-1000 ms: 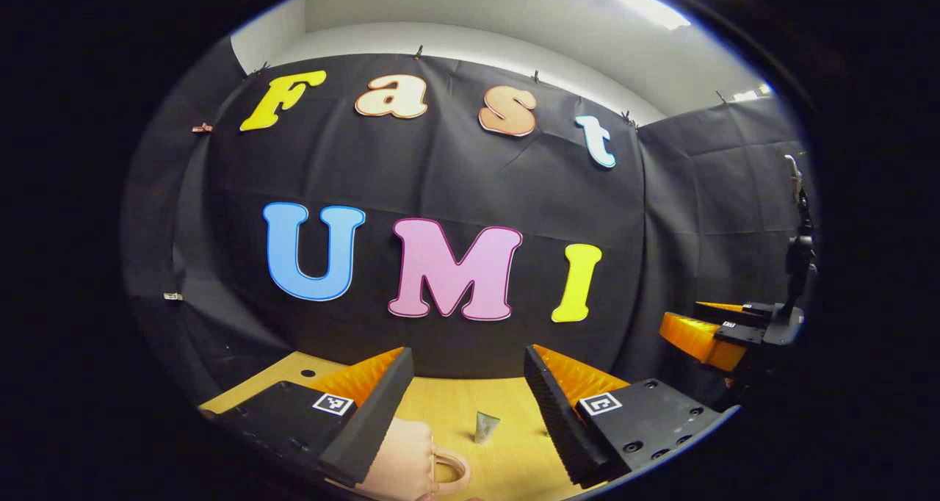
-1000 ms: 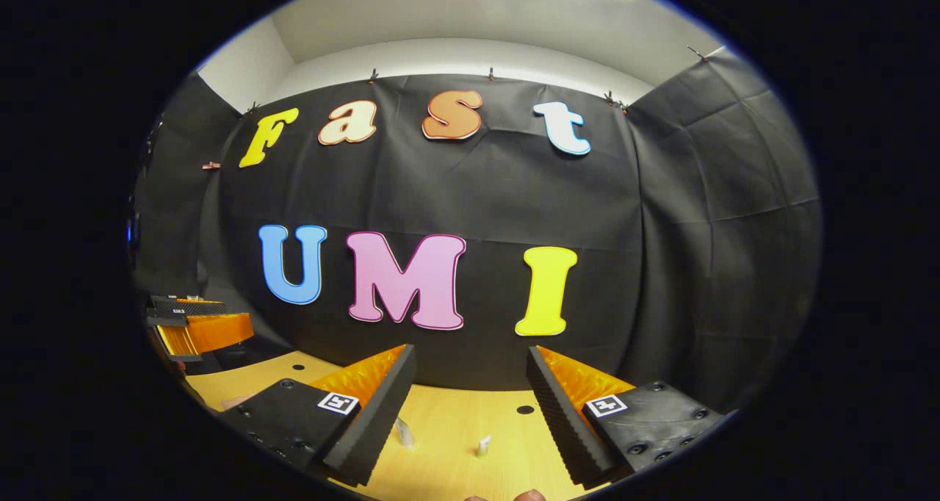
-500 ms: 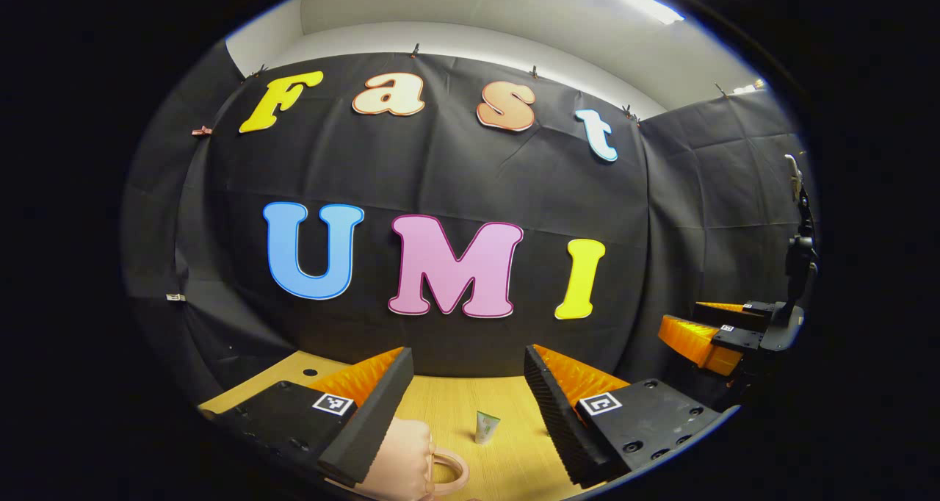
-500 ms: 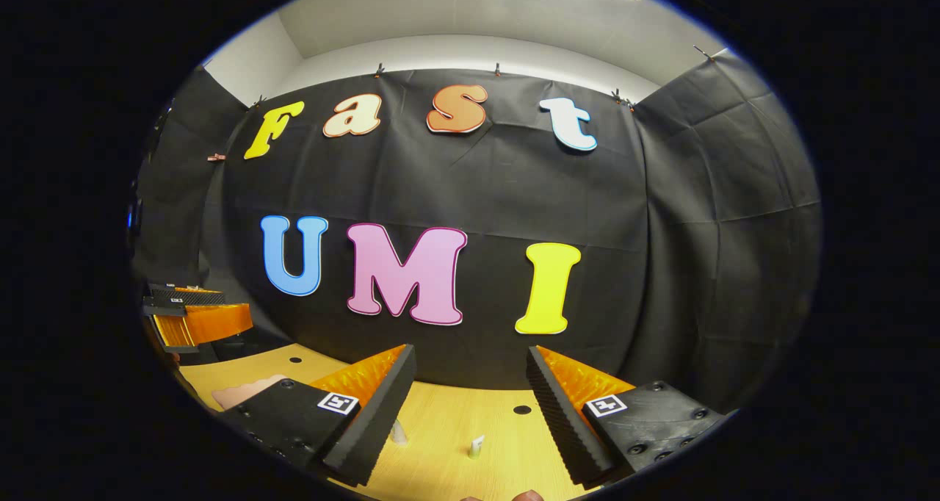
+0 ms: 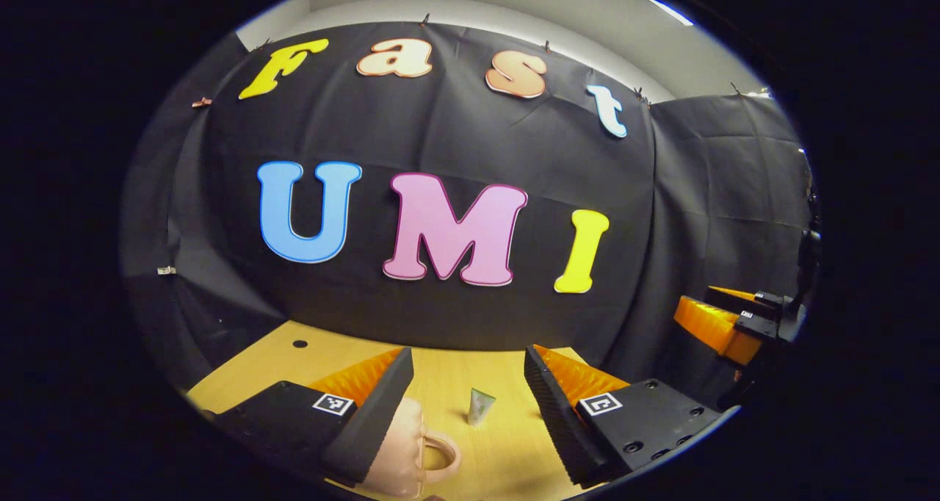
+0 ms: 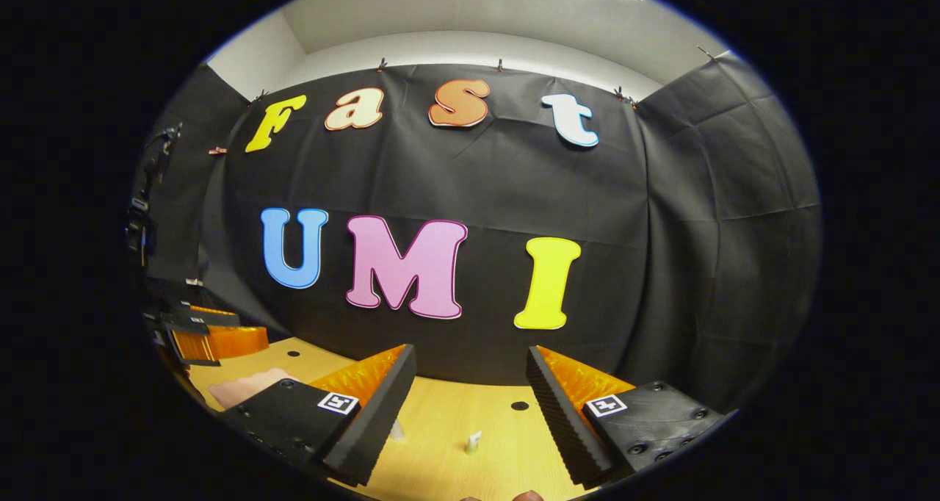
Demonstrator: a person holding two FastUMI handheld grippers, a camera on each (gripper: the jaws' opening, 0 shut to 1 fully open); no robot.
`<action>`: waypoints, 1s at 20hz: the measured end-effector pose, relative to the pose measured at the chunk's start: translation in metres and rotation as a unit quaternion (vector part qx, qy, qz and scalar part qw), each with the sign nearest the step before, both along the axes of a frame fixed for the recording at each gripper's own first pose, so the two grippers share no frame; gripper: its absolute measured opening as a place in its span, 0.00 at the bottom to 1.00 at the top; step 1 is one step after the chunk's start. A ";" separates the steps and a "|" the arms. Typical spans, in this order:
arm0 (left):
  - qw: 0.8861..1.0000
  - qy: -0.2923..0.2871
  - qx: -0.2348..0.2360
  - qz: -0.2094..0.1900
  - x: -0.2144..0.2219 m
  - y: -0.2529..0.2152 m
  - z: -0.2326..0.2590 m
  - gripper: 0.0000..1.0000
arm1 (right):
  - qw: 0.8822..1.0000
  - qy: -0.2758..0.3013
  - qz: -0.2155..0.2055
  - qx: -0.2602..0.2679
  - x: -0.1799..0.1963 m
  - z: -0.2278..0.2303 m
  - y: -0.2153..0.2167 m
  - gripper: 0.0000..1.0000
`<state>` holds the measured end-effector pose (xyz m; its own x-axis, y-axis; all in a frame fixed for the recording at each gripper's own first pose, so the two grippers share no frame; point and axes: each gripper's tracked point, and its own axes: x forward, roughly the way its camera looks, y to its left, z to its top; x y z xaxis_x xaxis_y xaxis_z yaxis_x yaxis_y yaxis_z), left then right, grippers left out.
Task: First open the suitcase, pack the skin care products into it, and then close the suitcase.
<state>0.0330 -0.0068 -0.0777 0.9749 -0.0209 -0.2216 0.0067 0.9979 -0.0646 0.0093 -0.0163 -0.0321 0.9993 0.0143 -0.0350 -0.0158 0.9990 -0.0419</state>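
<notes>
Two grippers are in our hands above a light wooden table (image 5: pixel 448 372), and both hang with their fingers spread wide and nothing between them. Starting with the left gripper view, the left gripper (image 5: pixel 468 405) looks along its black foam-lined fingers at a small pink suitcase (image 5: pixel 402 453), which lies low on the table, partly hidden behind the left-hand finger, its handle loop pointing right and its lid apparently shut. Beyond it, between the fingers, a pale green tube (image 5: pixel 479 407) of skin care product stands upright on the wood, apart from the suitcase. Far off at the right edge we see the right gripper (image 5: pixel 727 325), orange and black, held above the table. Turning to the right gripper view, the right gripper (image 6: pixel 470 405) frames a small white bottle (image 6: pixel 472 442) standing on the table, and another small upright container (image 6: pixel 396 431) sits just beside the left-hand finger, too small to identify. At the left edge the left gripper (image 6: pixel 213 336) hovers, with a patch of the pink suitcase (image 6: pixel 246 387) showing below it.
</notes>
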 end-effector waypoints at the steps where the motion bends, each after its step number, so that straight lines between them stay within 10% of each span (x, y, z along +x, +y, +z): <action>1: 1.000 0.025 -0.013 -0.007 0.005 -0.001 -0.017 0.95 | 1.000 0.004 -0.003 -0.001 -0.001 -0.003 -0.002 0.94; 5: 0.986 0.155 -0.053 -0.028 0.025 -0.006 -0.103 0.95 | 1.000 0.020 -0.018 0.004 -0.009 -0.018 -0.021 0.98; 11: 0.932 0.359 -0.058 -0.006 0.035 -0.007 -0.229 0.95 | 0.997 0.045 -0.059 0.017 -0.025 -0.043 -0.069 0.96; 17: 0.888 0.457 -0.032 0.033 0.045 0.000 -0.315 0.95 | 0.991 0.077 -0.110 0.025 -0.044 -0.066 -0.126 0.96; 20: 0.878 0.476 -0.037 0.034 0.049 0.000 -0.333 0.75 | 0.988 0.091 -0.126 0.023 -0.051 -0.076 -0.145 0.94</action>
<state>0.0822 -0.0073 -0.4104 0.3489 -0.0187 -0.9370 -0.1449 0.9867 -0.0737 -0.0420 -0.1610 -0.1081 0.9487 -0.2283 -0.2189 0.2303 0.9730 -0.0165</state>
